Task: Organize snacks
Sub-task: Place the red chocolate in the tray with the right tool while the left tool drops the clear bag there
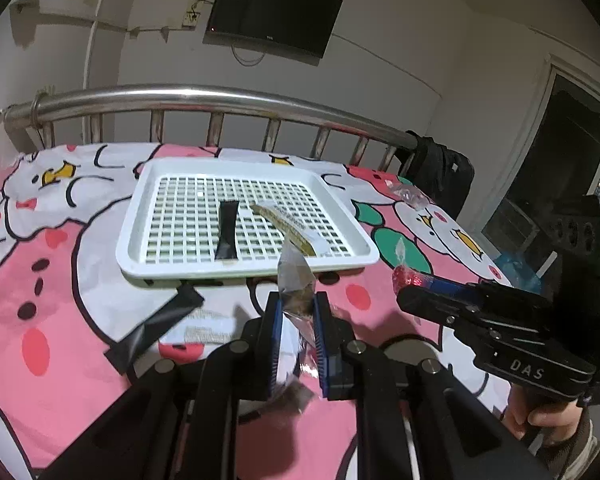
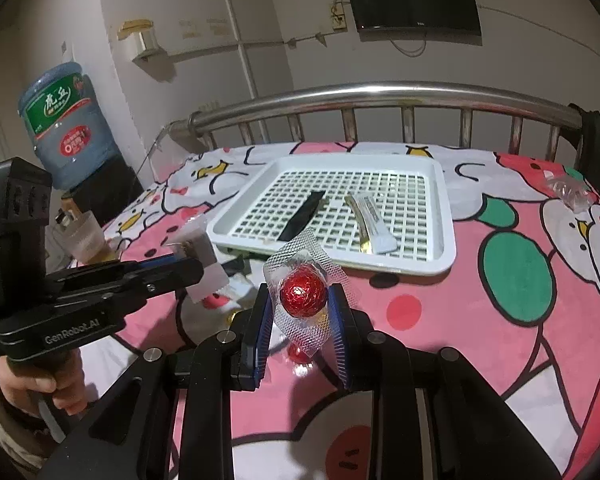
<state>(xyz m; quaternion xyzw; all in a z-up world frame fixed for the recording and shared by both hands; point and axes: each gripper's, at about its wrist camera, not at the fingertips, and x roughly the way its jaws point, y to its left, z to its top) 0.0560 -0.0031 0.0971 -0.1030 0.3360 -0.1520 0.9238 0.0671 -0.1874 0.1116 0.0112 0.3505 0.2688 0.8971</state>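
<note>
A white slotted tray (image 1: 140,216) (image 2: 446,216) lies on the bedspread and holds a black sachet (image 1: 227,230) (image 2: 303,216) and a gold-and-white stick pack (image 1: 286,228) (image 2: 374,226). My left gripper (image 1: 296,312) is shut on a clear-wrapped brown snack (image 1: 294,280), held just in front of the tray's near edge; it also shows in the right wrist view (image 2: 198,248). My right gripper (image 2: 300,312) is shut on a red foil ball candy in clear wrap (image 2: 303,290), also seen in the left wrist view (image 1: 410,278).
A black sachet (image 1: 156,324) and a white packet (image 1: 204,330) lie on the bedspread by the tray. A clear wrapper (image 2: 568,190) lies far right. A steel bed rail (image 1: 220,96) runs behind. A water bottle (image 2: 64,120) stands left.
</note>
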